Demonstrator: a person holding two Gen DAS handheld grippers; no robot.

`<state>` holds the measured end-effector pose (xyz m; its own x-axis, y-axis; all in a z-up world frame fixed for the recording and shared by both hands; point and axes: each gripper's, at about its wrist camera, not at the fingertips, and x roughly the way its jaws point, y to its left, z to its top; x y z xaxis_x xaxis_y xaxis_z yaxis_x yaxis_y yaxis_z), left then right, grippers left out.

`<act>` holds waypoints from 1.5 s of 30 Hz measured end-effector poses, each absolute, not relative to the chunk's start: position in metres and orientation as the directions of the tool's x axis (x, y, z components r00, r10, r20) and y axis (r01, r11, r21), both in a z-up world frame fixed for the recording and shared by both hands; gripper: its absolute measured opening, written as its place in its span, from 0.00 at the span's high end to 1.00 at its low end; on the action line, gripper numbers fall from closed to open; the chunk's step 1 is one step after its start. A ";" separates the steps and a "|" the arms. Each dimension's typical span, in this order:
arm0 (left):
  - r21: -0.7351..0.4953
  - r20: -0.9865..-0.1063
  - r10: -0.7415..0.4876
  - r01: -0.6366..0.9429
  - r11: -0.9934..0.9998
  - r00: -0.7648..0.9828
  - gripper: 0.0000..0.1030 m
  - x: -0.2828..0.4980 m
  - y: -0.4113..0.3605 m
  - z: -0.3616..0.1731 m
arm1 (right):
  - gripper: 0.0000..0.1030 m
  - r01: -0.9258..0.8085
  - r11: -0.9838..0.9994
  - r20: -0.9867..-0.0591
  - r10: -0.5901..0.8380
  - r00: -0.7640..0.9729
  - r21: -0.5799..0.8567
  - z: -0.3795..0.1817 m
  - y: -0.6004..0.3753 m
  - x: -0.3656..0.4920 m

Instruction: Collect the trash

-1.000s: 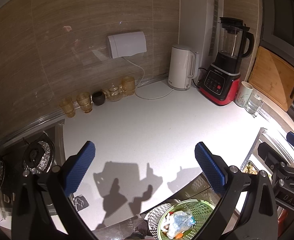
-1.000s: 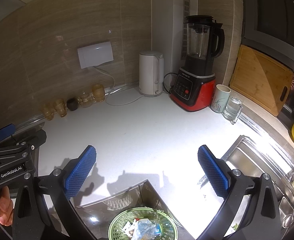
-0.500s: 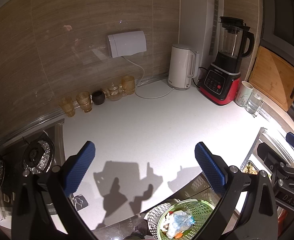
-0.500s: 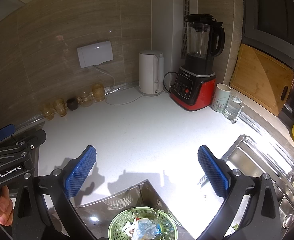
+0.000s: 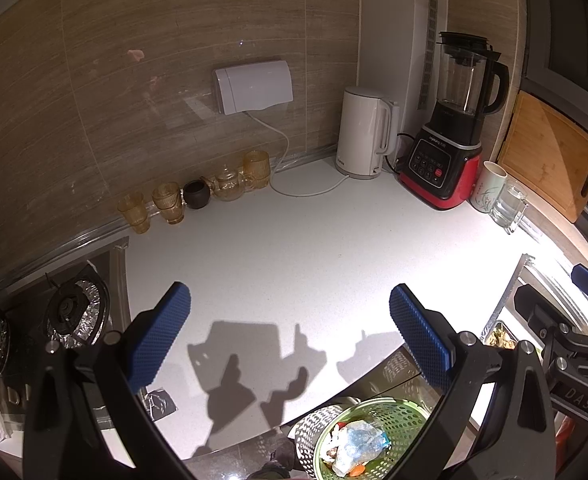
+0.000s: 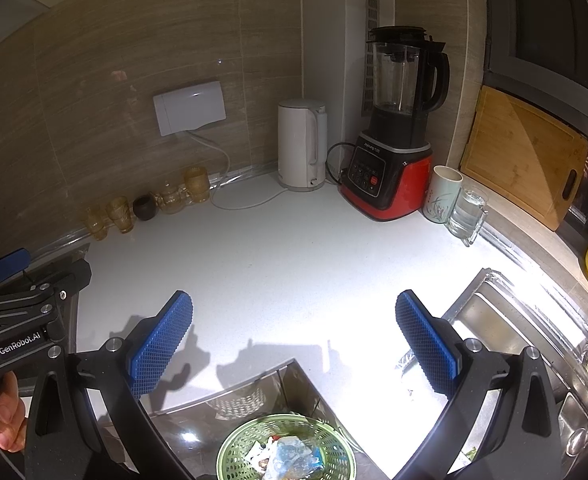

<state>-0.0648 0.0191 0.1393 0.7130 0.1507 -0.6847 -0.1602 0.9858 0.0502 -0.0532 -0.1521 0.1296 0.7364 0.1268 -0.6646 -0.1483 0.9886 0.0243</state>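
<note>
— One green perforated basket (image 6: pixel 285 450) sits low in the right wrist view, below the counter's front edge, and the trash (image 6: pixel 289 458) lies inside it: crumpled wrappers, a bluish packet, scraps.

— And from the other side?

— Same basket (image 5: pixel 374 436), lower right of the left wrist view, holding the same heap of trash (image 5: pixel 356 442) (an orange bit shows at its near edge). What it stands on I cannot tell.

— How do the tongs stand?

— The left gripper (image 5: pixel 289 340) has its blue pads spread wide with nothing between them, only bare white counter (image 5: pixel 294 248) beyond. The right gripper (image 6: pixel 294 340) is just as wide apart and also empty. Each one hangs above the counter's front edge, well apart from the basket's contents.

— What lies further out?

— Near the back wall, a white kettle (image 6: pixel 302 144) and just beside it a red-and-black blender (image 6: pixel 394 140); next along, a white mug (image 6: pixel 442 194) touching or nearly touching a glass mug (image 6: pixel 466 216). Amber glasses (image 5: pixel 165 204) line the wall to the left. A wooden cutting board (image 6: pixel 522 160) leans at the right, a steel sink (image 6: pixel 506 332) lies below it, and a gas burner (image 5: pixel 69 312) sits at far left.
</note>
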 end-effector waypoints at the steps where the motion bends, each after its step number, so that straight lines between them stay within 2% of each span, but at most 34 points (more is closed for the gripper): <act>1: 0.051 -0.685 0.151 -0.160 0.986 0.713 0.08 -0.066 0.019 0.138 | 0.02 -0.148 0.989 -0.665 0.127 0.736 0.024 0.129 -0.151 -0.054; 45: 0.052 -0.694 0.153 -0.163 0.985 0.704 0.08 -0.067 0.023 0.134 | 0.02 -0.146 0.989 -0.672 0.127 0.729 0.029 0.129 -0.149 -0.053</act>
<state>-0.0675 0.0225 0.1345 0.7037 0.1532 -0.6938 -0.1627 0.9853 0.0525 -0.0527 -0.1486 0.1292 0.7294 0.1271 -0.6721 -0.1459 0.9889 0.0287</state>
